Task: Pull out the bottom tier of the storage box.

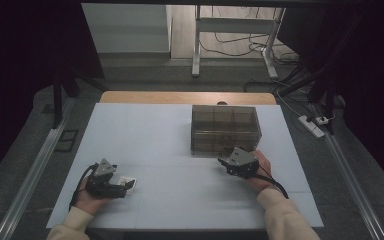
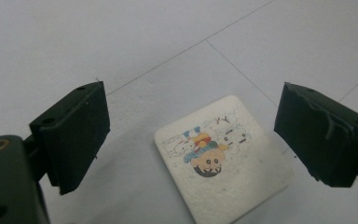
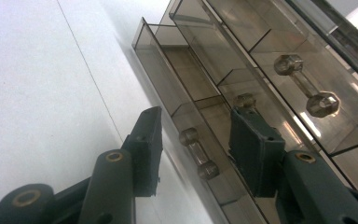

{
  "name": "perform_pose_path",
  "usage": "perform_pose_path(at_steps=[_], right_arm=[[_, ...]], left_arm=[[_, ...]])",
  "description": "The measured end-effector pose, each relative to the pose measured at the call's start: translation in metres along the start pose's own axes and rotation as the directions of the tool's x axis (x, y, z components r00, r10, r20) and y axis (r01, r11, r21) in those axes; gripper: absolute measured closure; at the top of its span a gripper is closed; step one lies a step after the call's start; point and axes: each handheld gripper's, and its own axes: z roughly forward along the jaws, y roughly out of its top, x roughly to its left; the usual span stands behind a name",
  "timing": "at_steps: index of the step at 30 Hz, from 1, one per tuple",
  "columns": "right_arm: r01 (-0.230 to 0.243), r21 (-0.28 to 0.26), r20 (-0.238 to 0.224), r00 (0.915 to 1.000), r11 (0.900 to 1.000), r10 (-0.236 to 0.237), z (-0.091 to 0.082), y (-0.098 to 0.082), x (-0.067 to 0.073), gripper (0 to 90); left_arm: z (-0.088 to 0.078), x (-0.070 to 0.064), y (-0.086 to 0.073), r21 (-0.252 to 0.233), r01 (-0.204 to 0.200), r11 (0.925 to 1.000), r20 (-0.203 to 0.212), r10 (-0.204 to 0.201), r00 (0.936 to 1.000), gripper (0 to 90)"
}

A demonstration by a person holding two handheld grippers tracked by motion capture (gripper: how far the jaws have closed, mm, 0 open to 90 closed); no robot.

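A small white card (image 2: 223,158) with a cartoon print lies flat on the white table (image 1: 170,140). My left gripper (image 2: 191,116) hovers over it, open, with the jaws wide on either side and not touching it. In the high view that gripper (image 1: 124,189) and the card (image 1: 129,182) sit at the front left. A smoky clear drawer box (image 1: 225,127) stands at the centre right. Its lower drawer (image 3: 177,70) is pulled out a little. My right gripper (image 3: 196,135) straddles that drawer's clear bar handle (image 3: 199,156), with gaps on both sides, so it is open.
The upper drawer has its own clear handle (image 3: 306,86) and is pushed in. Dividers show inside the box. Dark curtains flank the table. A stand's legs (image 1: 196,50) and cables lie on the floor beyond the far edge.
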Motion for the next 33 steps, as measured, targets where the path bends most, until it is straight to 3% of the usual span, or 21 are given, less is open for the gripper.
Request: perform_pose_path(at_steps=[14,33], right_arm=[[-0.004,0.039,-0.042,0.9991,0.999,0.005,0.005,0.002,-0.004,50.5],[0.024,0.090,-0.036,0.9991,0.996,-0.021,0.016,0.005,-0.005,51.0]], left_arm=[[0.001,0.000,0.000,0.003,0.001,1.0000,-0.001,-0.001,1.0000,10.2],[0.001,0.000,0.000,0.003,0.000,1.0000,-0.001,0.000,1.0000,10.2]])
